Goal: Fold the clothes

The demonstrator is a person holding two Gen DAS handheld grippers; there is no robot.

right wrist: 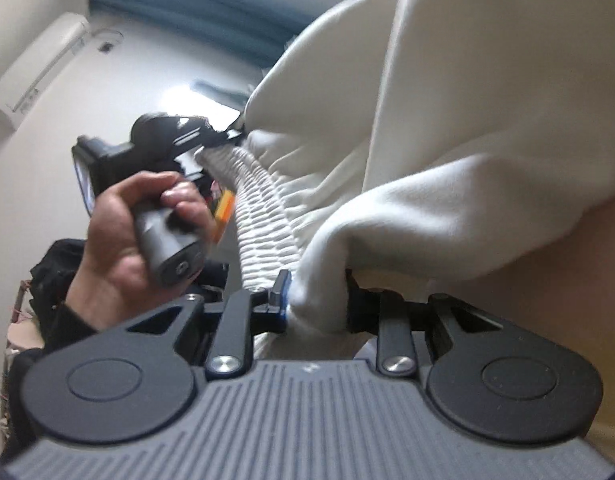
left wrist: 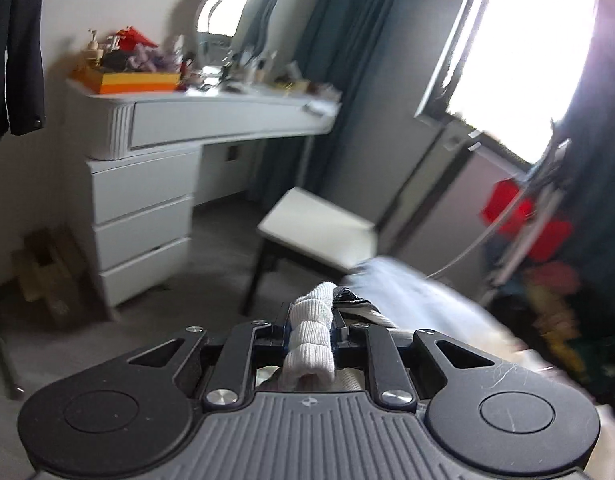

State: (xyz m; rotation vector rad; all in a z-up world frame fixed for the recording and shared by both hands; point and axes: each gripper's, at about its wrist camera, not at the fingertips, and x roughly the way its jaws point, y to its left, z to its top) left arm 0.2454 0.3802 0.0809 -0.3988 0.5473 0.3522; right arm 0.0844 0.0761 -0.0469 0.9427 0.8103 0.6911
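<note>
- The garment (right wrist: 467, 128) is a cream, soft, fleece-like piece that fills the upper right of the right wrist view, hanging in broad folds, lifted off any surface.
- Its waistband (right wrist: 263, 216) is ribbed and gathered, stretched in a band from the near centre up toward the far left, between the two grippers.
- The right gripper (right wrist: 315, 300) is clamped on a thick fold of the garment; cloth bulges out between its fingers and hides the right one.
- The left gripper (left wrist: 310, 332) is clamped on the waistband, whose ribbed white end (left wrist: 310, 344) is pinched into small rolls between the closed-in fingers.
- In the right wrist view the left gripper (right wrist: 223, 138) shows at the far end of the waistband, its grey handle held in a bare left hand (right wrist: 119, 240).
- A white dresser (left wrist: 147, 184) with stacked drawers stands far left, its top crowded with blurred items and an orange box (left wrist: 135, 82).
- A dark curtain (left wrist: 347, 60) hangs beside a bright window (left wrist: 527, 60) on the right.
- A white stool (left wrist: 319, 228) on dark legs stands in the middle, just beyond the left gripper.
- Red cloth (left wrist: 519, 216) shows blurred at far right.
</note>
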